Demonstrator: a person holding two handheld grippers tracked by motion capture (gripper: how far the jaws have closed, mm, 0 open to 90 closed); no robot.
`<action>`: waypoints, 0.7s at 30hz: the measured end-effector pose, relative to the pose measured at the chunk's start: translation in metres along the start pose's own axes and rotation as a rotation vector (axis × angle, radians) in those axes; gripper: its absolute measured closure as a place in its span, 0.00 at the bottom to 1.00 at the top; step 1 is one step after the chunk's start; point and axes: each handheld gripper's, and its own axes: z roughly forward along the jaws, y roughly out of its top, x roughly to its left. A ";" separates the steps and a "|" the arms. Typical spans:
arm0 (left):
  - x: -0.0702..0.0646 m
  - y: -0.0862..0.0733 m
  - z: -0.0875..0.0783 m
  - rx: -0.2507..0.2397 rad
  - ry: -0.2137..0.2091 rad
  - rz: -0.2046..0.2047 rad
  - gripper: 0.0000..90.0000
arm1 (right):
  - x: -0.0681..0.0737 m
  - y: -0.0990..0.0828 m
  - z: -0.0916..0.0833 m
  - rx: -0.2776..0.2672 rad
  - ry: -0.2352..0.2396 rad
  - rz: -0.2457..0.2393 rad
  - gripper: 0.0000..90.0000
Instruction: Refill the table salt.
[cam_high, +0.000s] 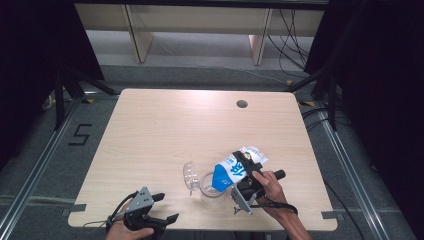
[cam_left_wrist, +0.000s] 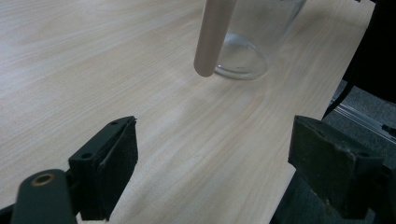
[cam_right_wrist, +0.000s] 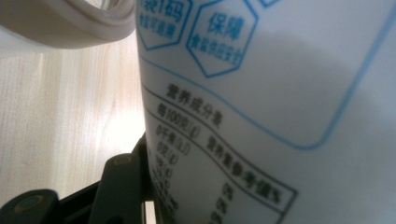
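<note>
Jaws of the right gripper (cam_high: 243, 170) clamp a bag (cam_high: 234, 169) tilted toward seven o'clock over the cup (cam_high: 212, 184), pouring apparently unfinished; left gripper (cam_high: 165, 207) gapes empty.

A pale wood table (cam_high: 150, 135) with a round hole (cam_high: 242, 104) near its far edge stands on grey floor (cam_high: 45, 165). Black drapes (cam_high: 30, 60) hang at both sides. Beyond the table, beige furniture (cam_high: 200, 20) stands; cables (cam_high: 292, 35) trail beside it.
</note>
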 end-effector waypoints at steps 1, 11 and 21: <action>0.000 0.000 0.000 -0.003 0.001 -0.001 0.17 | 0.002 0.000 0.000 0.006 0.000 0.029 0.55; -0.001 0.000 0.001 -0.008 -0.005 -0.013 0.17 | 0.004 0.002 -0.001 0.013 -0.002 0.005 0.55; -0.001 0.000 0.001 -0.005 -0.005 -0.007 0.17 | 0.004 0.003 -0.001 0.006 -0.017 -0.027 0.56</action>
